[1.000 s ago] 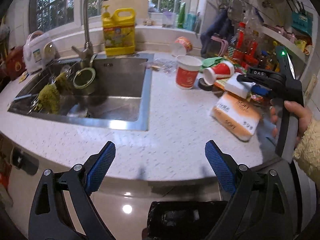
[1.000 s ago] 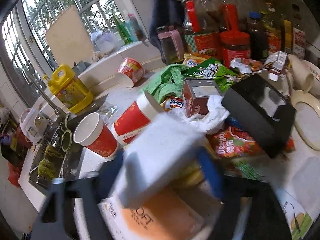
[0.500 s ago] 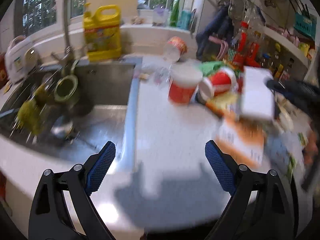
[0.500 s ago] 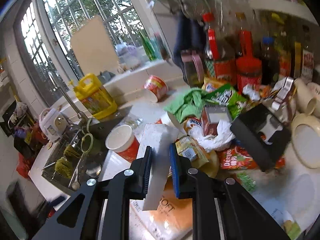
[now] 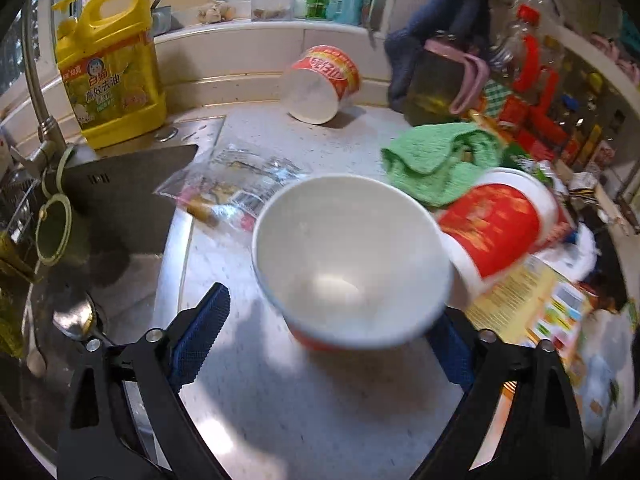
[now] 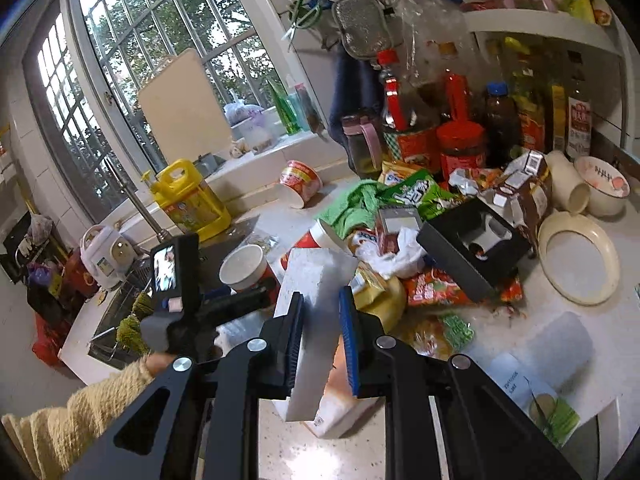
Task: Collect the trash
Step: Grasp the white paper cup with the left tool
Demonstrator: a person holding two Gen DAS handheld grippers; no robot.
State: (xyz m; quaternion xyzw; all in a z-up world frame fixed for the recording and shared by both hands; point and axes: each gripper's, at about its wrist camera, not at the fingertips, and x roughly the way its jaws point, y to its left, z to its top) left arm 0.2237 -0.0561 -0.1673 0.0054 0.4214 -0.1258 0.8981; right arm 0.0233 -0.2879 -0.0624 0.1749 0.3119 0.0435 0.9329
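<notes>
An upright red paper cup point(image 5: 352, 256) with a white inside stands on the speckled counter point(image 5: 304, 404). My left gripper point(image 5: 328, 312) straddles it, and its jaws are closing. The left pad point(image 5: 200, 332) is still clear of the cup wall; the cup partly hides the right pad. In the right wrist view this left gripper point(image 6: 240, 300) reaches to the same cup point(image 6: 244, 268). My right gripper point(image 6: 320, 344) is shut on a white box point(image 6: 316, 280), held above an orange-and-white packet point(image 6: 340, 412).
A second red cup point(image 5: 496, 232) lies on its side against the upright one, and a third point(image 5: 320, 84) lies near the back wall. Nearby are a green cloth point(image 5: 436, 156), a clear wrapper point(image 5: 240, 184), the sink point(image 5: 120, 184) and a yellow jug point(image 5: 112, 68). Snack bags, a black box point(image 6: 476, 252) and a plate point(image 6: 580, 264) crowd the right.
My left gripper swept forward over the counter to the upright cup, which now sits between narrower jaws. The right gripper closed on the white box and lifted it.
</notes>
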